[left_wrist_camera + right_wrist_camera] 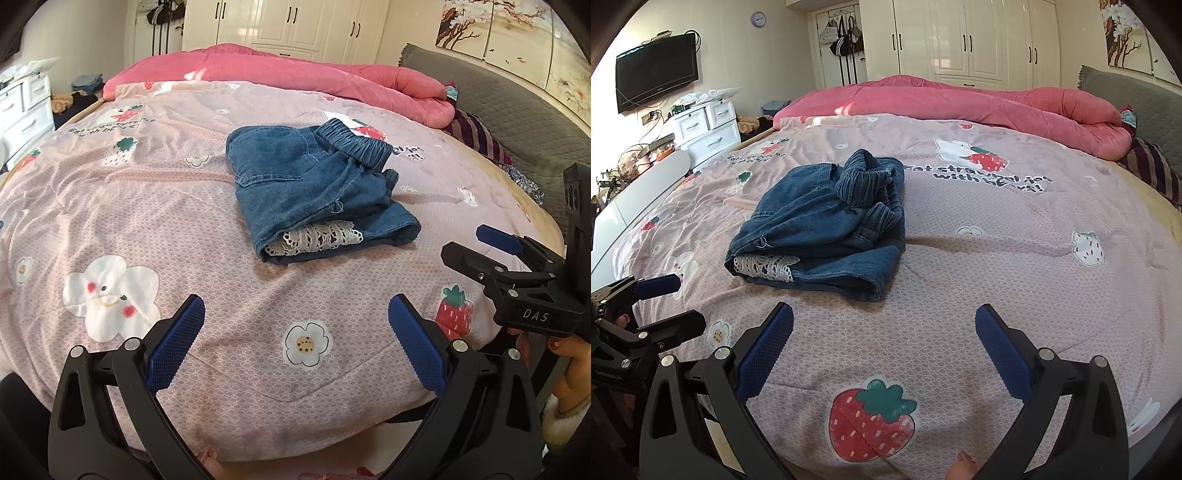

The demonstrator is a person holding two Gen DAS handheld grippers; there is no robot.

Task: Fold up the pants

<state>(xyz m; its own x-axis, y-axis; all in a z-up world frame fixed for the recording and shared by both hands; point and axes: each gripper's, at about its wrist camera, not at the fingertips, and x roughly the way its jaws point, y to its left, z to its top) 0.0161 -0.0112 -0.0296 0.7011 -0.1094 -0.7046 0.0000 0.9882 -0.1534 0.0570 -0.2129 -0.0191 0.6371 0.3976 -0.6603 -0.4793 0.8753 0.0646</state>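
Hovering wide open, both claws (295,328) (884,336) face the folded pants (314,192).

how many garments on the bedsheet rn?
1 visible: folded denim pants lying mid-bedsheet, lace trim showing at the near edge. Left tool and right tool are both open and apart from them. Something may lie hidden under the pink quilt.

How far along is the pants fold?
Done: the denim pants lie in a compact folded bundle on the bed cover, lace trim peeking from the near edge. In hand: nothing; left gripper and right gripper are open, short of the bundle. Left: perhaps tidying the bunched waistband.
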